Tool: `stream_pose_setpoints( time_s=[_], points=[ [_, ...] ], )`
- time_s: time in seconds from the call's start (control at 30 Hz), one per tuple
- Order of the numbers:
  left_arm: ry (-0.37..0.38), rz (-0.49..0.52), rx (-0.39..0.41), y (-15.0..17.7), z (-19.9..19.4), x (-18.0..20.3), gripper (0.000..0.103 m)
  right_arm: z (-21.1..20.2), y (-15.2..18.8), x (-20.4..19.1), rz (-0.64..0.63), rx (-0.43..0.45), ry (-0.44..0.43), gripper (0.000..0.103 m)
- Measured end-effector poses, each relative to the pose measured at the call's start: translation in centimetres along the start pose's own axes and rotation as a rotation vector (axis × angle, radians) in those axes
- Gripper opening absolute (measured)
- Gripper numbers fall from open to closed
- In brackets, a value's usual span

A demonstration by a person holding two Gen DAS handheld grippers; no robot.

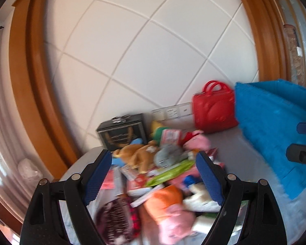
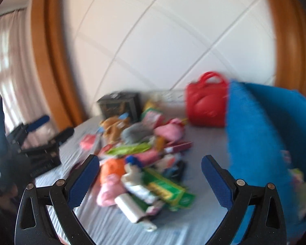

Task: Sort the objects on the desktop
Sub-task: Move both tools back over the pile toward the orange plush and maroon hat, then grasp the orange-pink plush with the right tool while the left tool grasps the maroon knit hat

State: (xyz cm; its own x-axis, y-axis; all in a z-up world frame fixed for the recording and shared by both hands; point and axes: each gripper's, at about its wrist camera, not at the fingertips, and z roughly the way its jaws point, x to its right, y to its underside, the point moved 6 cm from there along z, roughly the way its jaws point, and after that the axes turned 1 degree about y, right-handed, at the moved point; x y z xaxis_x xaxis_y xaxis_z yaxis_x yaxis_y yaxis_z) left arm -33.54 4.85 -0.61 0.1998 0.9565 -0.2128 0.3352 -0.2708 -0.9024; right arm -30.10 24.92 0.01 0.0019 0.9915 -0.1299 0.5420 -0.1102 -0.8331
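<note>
Hovering wide open and empty, left tongs (image 1: 154,175), right tongs (image 2: 151,179), over blurred toy pile (image 2: 136,153)

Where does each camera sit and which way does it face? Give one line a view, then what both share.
Left wrist: on the left gripper, aimed slightly down over the toy pile toward the wall; its own open jaws show, plus the right gripper at the right edge.
Right wrist: on the right gripper, facing the same pile; its open jaws show, plus the left gripper at far left.
Shared: pile, red bag, black box, blue bin.
</note>
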Motion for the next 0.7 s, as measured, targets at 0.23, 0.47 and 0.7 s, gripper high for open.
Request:
stream_pose_setpoints(
  time_s=[0.23,0.47,0.7],
  points=[
    [-0.073,-0.039,-0.117,6.3,3.1,-9.7,0.085,11.0,6.0,-9.6,-0.069,-0.203,-0.145,0.102],
    [-0.063,-0.138,-0.246,11.9,5.9,-13.3,0.085,22.8,11.7,-14.2,-0.194,-0.424,-0.153,0.101],
    [0.03,-0.152,-0.349,17.4,7.8,-13.6,0.085,29.6,14.9,-14.0,-0.185,-0.589,-0.056,0.101]
  ],
)
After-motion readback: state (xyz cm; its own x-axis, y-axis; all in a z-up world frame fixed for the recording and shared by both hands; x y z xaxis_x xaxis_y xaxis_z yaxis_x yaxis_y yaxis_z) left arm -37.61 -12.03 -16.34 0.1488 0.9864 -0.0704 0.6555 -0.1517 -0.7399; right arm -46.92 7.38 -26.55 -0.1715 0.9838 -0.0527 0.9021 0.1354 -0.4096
